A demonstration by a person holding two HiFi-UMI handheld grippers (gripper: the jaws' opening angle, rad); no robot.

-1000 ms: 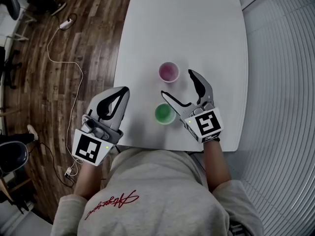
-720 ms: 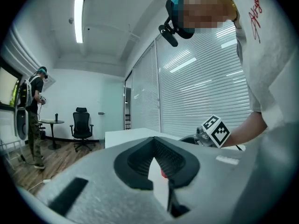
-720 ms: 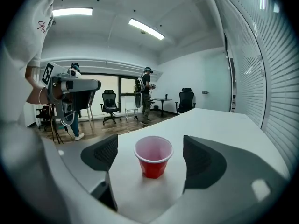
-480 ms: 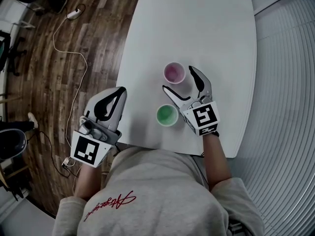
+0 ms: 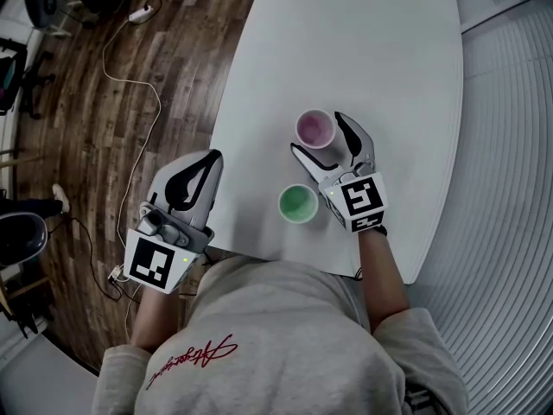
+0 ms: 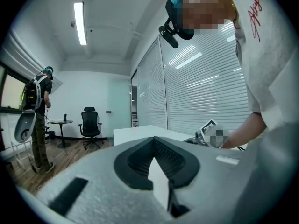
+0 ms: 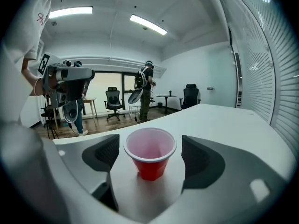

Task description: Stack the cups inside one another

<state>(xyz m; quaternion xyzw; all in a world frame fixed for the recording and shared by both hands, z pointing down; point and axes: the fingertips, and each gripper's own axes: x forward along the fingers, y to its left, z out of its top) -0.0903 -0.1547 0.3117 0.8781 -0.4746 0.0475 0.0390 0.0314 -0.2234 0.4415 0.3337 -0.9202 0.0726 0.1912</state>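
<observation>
1 black office chair (image 6: 89, 123) stands on the wooden floor (image 5: 78, 128) near a white table (image 5: 363, 41).

Ceiling strip lights (image 6: 80, 23) give bright, even light; picture edges bend.

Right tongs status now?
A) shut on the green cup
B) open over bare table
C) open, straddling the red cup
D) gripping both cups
C: the right gripper view shows the red cup upright between the spread jaws of the right tongs, while the green cup stands apart, nearer the person.
</observation>
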